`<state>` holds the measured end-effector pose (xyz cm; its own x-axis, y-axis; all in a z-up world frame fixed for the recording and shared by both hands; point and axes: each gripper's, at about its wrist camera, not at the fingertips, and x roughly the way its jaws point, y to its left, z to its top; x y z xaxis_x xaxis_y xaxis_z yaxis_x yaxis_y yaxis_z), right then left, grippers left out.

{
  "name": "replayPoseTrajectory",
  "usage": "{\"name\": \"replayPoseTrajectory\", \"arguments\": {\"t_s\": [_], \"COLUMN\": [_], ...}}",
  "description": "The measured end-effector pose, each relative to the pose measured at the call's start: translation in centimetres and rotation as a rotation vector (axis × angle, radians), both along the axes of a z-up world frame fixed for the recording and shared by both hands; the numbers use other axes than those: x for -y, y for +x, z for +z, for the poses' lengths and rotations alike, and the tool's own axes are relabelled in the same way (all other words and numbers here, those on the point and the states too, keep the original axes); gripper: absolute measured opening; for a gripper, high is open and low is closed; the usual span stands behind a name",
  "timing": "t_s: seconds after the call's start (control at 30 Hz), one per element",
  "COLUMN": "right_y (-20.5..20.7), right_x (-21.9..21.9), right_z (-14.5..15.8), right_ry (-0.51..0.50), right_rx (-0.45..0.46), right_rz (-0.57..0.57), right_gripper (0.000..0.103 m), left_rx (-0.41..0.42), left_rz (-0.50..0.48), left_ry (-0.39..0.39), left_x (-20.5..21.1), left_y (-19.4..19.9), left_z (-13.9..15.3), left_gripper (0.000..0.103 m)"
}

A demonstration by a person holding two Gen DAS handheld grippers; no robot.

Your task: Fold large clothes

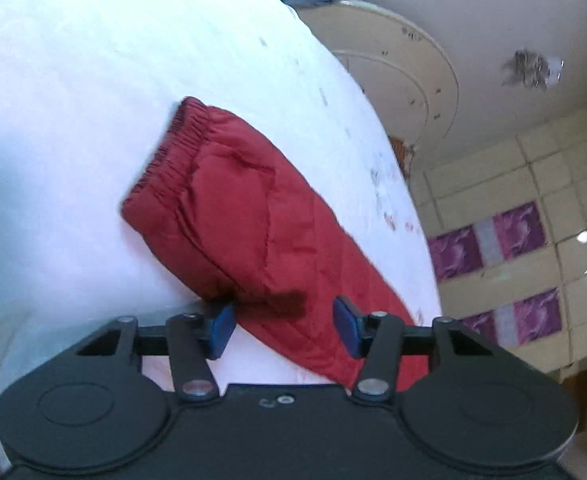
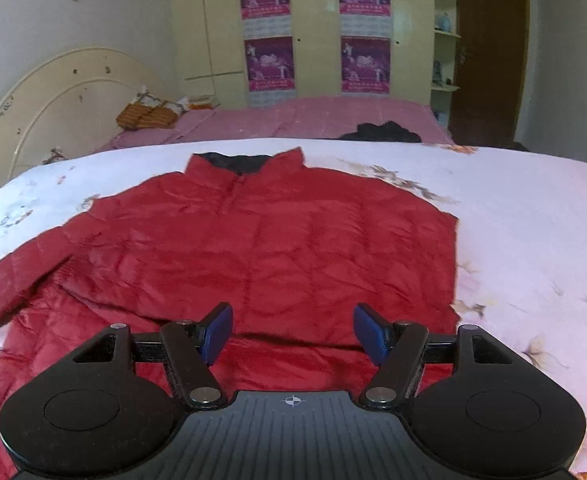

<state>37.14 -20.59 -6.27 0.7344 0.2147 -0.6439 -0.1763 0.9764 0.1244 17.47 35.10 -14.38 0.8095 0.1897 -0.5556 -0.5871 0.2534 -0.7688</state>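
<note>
A red quilted jacket (image 2: 277, 248) lies flat on a white flowered bedspread (image 2: 525, 240), collar at the far side, its right sleeve folded in over the body. Its left sleeve stretches out to the left. In the left wrist view that sleeve (image 1: 249, 232) lies on the bedspread (image 1: 93, 80), elastic cuff (image 1: 169, 152) pointing away. My left gripper (image 1: 285, 326) is open, its blue pads on either side of the sleeve. My right gripper (image 2: 293, 334) is open and empty, above the jacket's near hem.
A cream headboard (image 2: 53, 96) stands at the left. A pink bed (image 2: 313, 120) lies behind, with a dark garment (image 2: 381, 132) and an orange patterned pillow (image 2: 149, 114) on it. A wardrobe with purple posters (image 2: 317, 28) and a brown door (image 2: 489, 52) are at the back.
</note>
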Motion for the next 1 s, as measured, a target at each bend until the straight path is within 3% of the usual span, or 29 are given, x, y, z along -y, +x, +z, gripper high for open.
{"name": "replayPoseTrajectory", "arguments": {"t_s": [0.13, 0.2, 0.3, 0.47, 0.5, 0.6, 0.63, 0.7, 0.87, 0.97, 1.0], "right_y": [0.5, 0.7, 0.9, 0.9, 0.9, 0.8, 0.7, 0.7, 0.7, 0.7, 0.7], "right_x": [-0.3, -0.1, 0.5, 1.4, 1.5, 1.8, 1.8, 1.9, 1.6, 1.6, 1.7], "right_z": [0.1, 0.2, 0.4, 0.5, 0.3, 0.1, 0.0, -0.2, -0.2, -0.1, -0.1], "right_ry": [-0.005, 0.003, 0.006, 0.010, 0.011, 0.023, 0.026, 0.037, 0.033, 0.028, 0.026], "right_rx": [0.002, -0.001, -0.001, 0.001, -0.003, -0.010, -0.009, -0.015, -0.015, -0.012, -0.011], "right_rz": [-0.020, -0.038, -0.059, -0.102, -0.112, -0.132, -0.136, -0.145, -0.140, -0.139, -0.141], "right_gripper": [0.067, 0.066, 0.058, 0.058, 0.058, 0.058, 0.058, 0.058, 0.058, 0.058, 0.058], "left_rx": [-0.005, -0.019, -0.019, -0.003, 0.002, 0.003, 0.017, 0.007, 0.079, 0.080, 0.067], "left_rz": [0.015, 0.024, 0.029, -0.002, -0.009, 0.007, 0.004, -0.005, 0.113, 0.166, 0.172], "left_ry": [0.043, 0.053, 0.039, 0.076, 0.078, 0.046, 0.048, 0.081, 0.022, 0.033, 0.041], "left_x": [-1.2, -1.7, -2.6, -2.2, -2.1, -1.1, -0.5, 0.2, -1.3, -1.7, -1.7], "left_y": [1.6, 2.0, 2.2, 2.3, 2.3, 2.0, 1.9, 2.2, 2.6, 2.9, 3.1], "left_z": [0.4, 0.5, -0.1, 0.2, 0.3, 0.3, 0.2, 0.4, -0.8, -1.2, -1.2], "left_gripper": [0.045, 0.017, 0.009, 0.008, 0.012, 0.050, 0.054, 0.056, 0.055, 0.049, 0.038]}}
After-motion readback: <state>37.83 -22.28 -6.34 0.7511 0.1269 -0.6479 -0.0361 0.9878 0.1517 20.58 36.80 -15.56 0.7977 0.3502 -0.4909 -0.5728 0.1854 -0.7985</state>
